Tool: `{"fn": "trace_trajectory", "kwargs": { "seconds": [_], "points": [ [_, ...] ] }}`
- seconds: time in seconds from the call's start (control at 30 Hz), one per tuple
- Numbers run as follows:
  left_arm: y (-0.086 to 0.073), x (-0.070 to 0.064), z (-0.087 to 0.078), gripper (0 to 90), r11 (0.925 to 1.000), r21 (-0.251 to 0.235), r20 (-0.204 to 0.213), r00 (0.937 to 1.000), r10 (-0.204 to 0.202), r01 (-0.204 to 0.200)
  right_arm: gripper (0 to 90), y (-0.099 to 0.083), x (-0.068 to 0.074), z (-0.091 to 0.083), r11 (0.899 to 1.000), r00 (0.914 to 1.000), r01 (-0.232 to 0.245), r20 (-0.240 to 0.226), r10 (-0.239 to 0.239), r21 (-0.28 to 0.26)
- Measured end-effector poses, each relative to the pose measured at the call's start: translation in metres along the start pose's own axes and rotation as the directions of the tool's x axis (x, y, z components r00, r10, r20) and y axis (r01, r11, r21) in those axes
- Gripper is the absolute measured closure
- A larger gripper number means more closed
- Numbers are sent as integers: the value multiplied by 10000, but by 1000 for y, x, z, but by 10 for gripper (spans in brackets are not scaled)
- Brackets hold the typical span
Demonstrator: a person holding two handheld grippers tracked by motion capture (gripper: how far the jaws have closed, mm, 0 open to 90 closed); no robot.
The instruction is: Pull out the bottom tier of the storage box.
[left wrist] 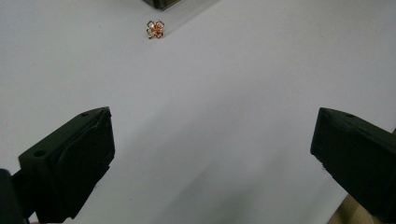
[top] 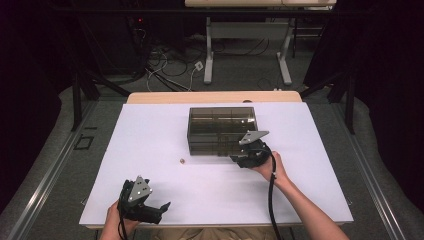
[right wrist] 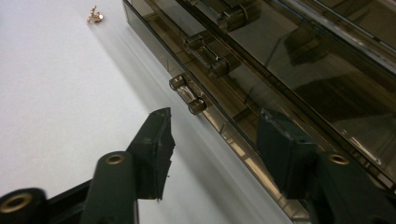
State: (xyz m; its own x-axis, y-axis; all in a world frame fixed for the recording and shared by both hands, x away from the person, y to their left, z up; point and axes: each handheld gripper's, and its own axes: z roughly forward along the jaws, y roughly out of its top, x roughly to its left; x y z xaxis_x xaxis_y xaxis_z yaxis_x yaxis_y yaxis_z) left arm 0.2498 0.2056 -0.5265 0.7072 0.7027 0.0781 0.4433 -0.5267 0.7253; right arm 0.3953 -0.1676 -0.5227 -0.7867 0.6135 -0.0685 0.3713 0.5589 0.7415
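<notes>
The right gripper point(top: 239, 156) is nosing up to the front face of the smoky, see-through plastic drawer box point(top: 221, 131), jaws parted moderately with nothing between them. In the right gripper view they stand either side of the low drawer front, just short of the small dark bar handle point(right wrist: 187, 94) on the bottom drawer. By the look of it, the step in hand is pulling that drawer open. To do it cleanly, I'd slide along the box front until the handle sits squarely between the jaws, pinch it, then draw straight back from the box, keeping level so the light box doesn't skid or tip.

The small gold flower-shaped trinket point(top: 182, 161) lies on the white tabletop point(top: 150, 145), just in front of the box's front-left corner, untouched. The left gripper point(top: 150, 210) waits well back from the box at the near edge, jaws spread wide and empty, aimed at the trinket point(left wrist: 155, 29). It could steady the box if it shifts.
</notes>
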Motion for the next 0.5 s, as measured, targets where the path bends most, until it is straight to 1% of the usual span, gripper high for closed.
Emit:
{"fn": "trace_trajectory", "kwargs": {
  "seconds": [0.07,0.13,0.23,0.3,0.4,0.43,0.47,0.5],
  "points": [
    [0,0,0,0,10000,7,12,10000,-2,2,505,0,0,2,9999,9997,111,234,-112,36],
    [0,0,0,0,10000,-16,37,10000,-6,6,530,0,-1,3,9997,9993,248,288,-246,-73],
    [0,0,0,0,10000,-14,26,10000,-12,12,559,0,-3,5,9993,9986,359,378,-357,-51],
    [0,1,0,0,10000,2,48,10000,1,-1,586,-1,-4,7,9993,9982,368,468,-363,-100],
    [0,0,1,0,10000,32,48,10000,0,0,613,-1,-5,10,9989,9980,463,431,-462,-19],
    [0,0,1,0,10000,39,55,10000,2,-3,618,-1,-4,10,9984,9973,547,476,-553,135],
    [0,0,1,0,10000,36,63,10000,-4,4,624,-2,-3,11,9980,9963,629,580,-633,99],
    [0,0,1,0,10000,55,92,10000,-26,25,626,-2,-3,12,9977,9961,651,593,-660,183]
  ]
}}
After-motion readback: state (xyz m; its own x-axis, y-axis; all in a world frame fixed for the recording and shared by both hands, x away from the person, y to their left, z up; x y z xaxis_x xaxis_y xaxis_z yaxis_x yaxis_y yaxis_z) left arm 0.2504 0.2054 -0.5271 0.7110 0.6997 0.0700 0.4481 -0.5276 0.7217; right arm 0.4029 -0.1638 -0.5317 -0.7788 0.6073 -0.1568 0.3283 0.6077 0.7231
